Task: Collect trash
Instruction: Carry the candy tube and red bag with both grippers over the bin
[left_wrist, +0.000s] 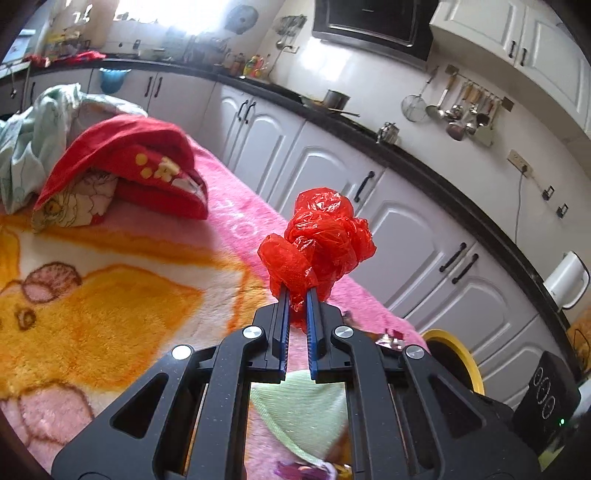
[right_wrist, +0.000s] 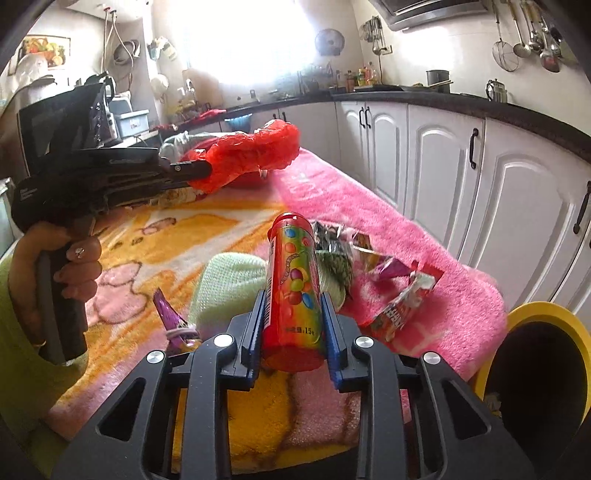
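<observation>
Honestly, the candy tube (right_wrist: 293, 291) worries me most: it stands on end between the right gripper (right_wrist: 293, 321)'s blue pads, clamped round its smooth body, and could slide out or tip on the way to the yellow-rimmed bin (right_wrist: 546, 314) off the blanket's (right_wrist: 424, 236) near corner. The left gripper (left_wrist: 297, 295) is pinched tight on a crumpled red plastic bag (left_wrist: 325, 236), which billows beyond its tips, held up above the blanket. Torn snack wrappers (right_wrist: 399, 295) lie just beyond the tube, beside a green cloth (right_wrist: 229, 284).
</observation>
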